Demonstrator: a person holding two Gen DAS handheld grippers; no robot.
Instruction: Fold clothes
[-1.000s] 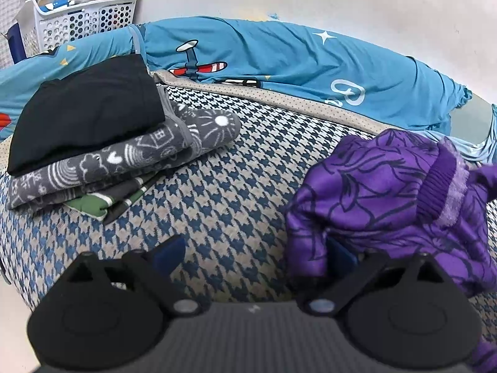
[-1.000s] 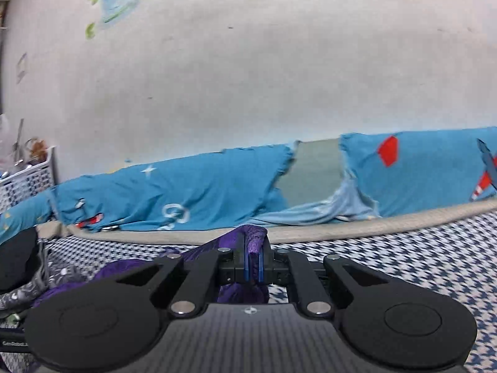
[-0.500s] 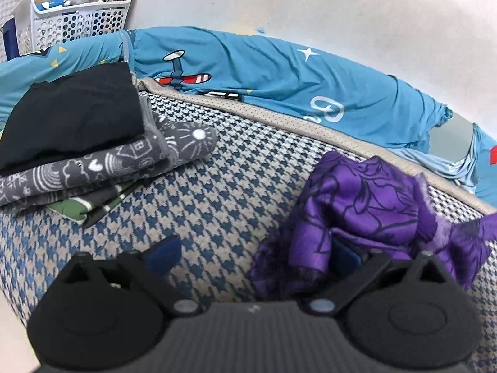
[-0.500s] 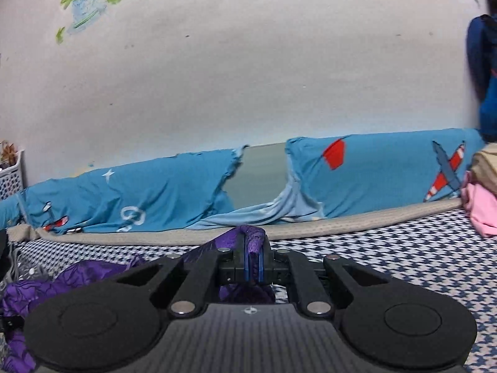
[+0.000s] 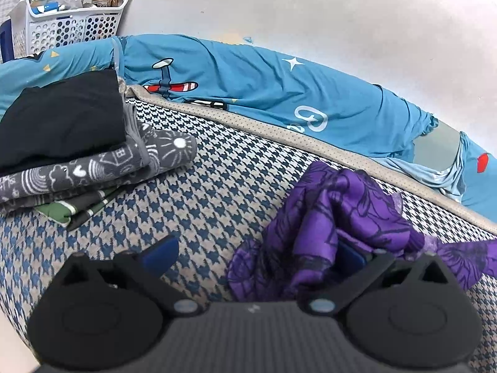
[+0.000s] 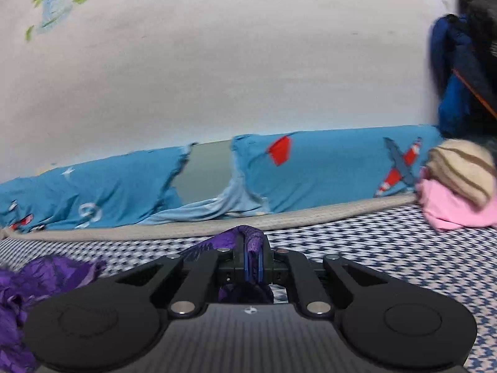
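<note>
Pinching a fold of the purple garment [image 6: 253,239], my right gripper [image 6: 253,267] has its jaws clamped together on the cloth, which rises in a small loop above the blue pads and trails off to my left in a crumpled heap. My left gripper [image 5: 253,256] is opening, its jaws near their widest; the heap drapes over the right-hand pad [image 5: 349,253], but nothing is pressed between them. To do this step well, I judge that I should draw the pinched edge sideways until the cloth lies flat, then take a second edge with my left jaws before folding. The garment sits on the houndstooth bed cover [image 5: 217,186]. Open cover stretches to my right as far as a pink and beige pile [image 6: 456,192]. On my left, a folded stack [image 5: 77,146], black on top, lies well apart from the garment. Blue patterned bedding [image 5: 279,93] and the wall bound the far edge; a white basket [image 5: 74,21] stands in the left corner.
</note>
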